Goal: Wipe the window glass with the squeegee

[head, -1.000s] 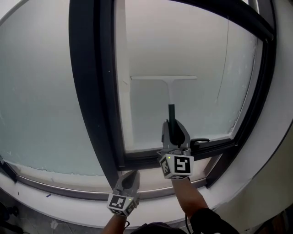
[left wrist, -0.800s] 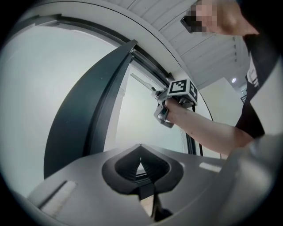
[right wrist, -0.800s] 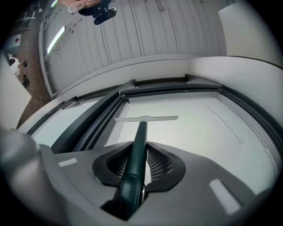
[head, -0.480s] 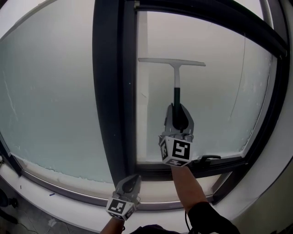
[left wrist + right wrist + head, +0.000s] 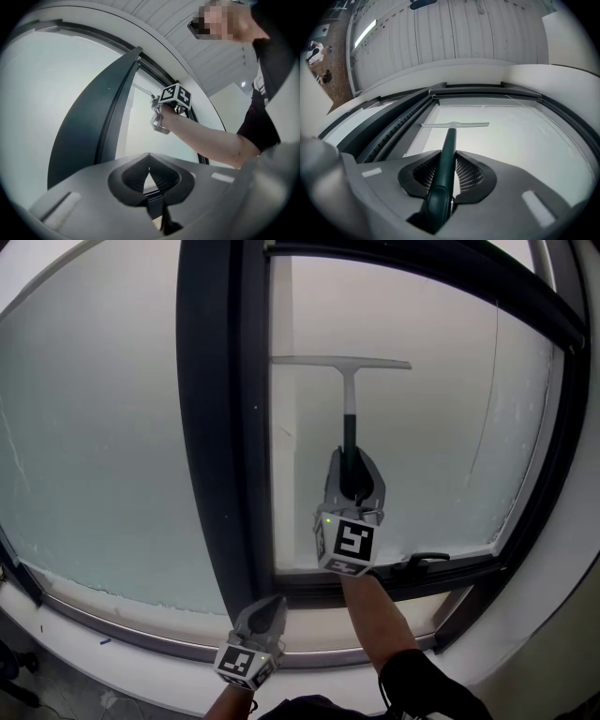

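Listing what stands at the window, by count.

- Squeegee (image 5: 348, 404): one. The pale blade lies level against the right glass pane (image 5: 441, 409), in its upper half, with the blade's left end close to the pane's left edge. A pale neck runs down from the blade into a dark green handle. The right gripper view shows the same squeegee (image 5: 446, 150), its handle passing straight between the jaws.
- Right gripper (image 5: 352, 460): one, clamped on the squeegee handle and raised in front of the right pane, above its bottom edge. A bare forearm (image 5: 370, 615) and a dark sleeve follow behind it.
- Left gripper (image 5: 270, 604): one, held low over the pale sill (image 5: 141, 643) near the foot of the mullion. In its own view the left gripper (image 5: 149, 171) has its jaws drawn together at the tips, with nothing between them.
- Marker cubes: two, one per gripper, right (image 5: 345, 543) and left (image 5: 246, 662). Each visible face bears a black-and-white square pattern. A small green light shows on the right cube.
- Glass panes: two in view. The left pane (image 5: 94, 427) and the right pane are both frosted pale.
- Mullion (image 5: 220, 427): one, a dark upright between the two panes.
- Window handle (image 5: 422, 561): one, dark, on the bottom frame of the right pane, just right of the right cube.
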A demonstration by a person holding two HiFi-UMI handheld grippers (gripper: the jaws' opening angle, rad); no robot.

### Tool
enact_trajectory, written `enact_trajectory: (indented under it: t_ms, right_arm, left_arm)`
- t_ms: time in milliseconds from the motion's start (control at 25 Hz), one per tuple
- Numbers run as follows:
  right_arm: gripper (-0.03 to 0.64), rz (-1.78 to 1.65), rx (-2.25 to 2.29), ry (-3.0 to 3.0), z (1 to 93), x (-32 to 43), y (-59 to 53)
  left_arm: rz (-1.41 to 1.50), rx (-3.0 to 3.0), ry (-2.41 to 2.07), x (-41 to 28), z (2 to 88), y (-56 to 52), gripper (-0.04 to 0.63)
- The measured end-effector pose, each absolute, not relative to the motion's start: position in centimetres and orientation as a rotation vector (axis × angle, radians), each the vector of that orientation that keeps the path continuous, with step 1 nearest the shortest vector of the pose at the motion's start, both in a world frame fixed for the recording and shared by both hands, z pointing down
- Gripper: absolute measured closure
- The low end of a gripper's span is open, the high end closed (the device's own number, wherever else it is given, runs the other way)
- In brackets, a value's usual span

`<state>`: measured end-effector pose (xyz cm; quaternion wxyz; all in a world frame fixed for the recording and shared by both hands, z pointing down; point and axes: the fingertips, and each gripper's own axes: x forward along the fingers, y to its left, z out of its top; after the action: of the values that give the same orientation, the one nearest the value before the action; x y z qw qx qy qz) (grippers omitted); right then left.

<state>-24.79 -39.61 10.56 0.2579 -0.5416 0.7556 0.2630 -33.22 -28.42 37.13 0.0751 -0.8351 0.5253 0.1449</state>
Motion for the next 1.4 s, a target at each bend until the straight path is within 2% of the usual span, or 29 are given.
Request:
enact_trajectory:
  t_ms: [1400]
  right_arm:
    - [0.523,0.586,-1.563,2.152,19.3,-23.7,-37.8]
  left_arm:
    - [0.418,-2.571,1.658,-33.2,40.3,-25.3,0.595]
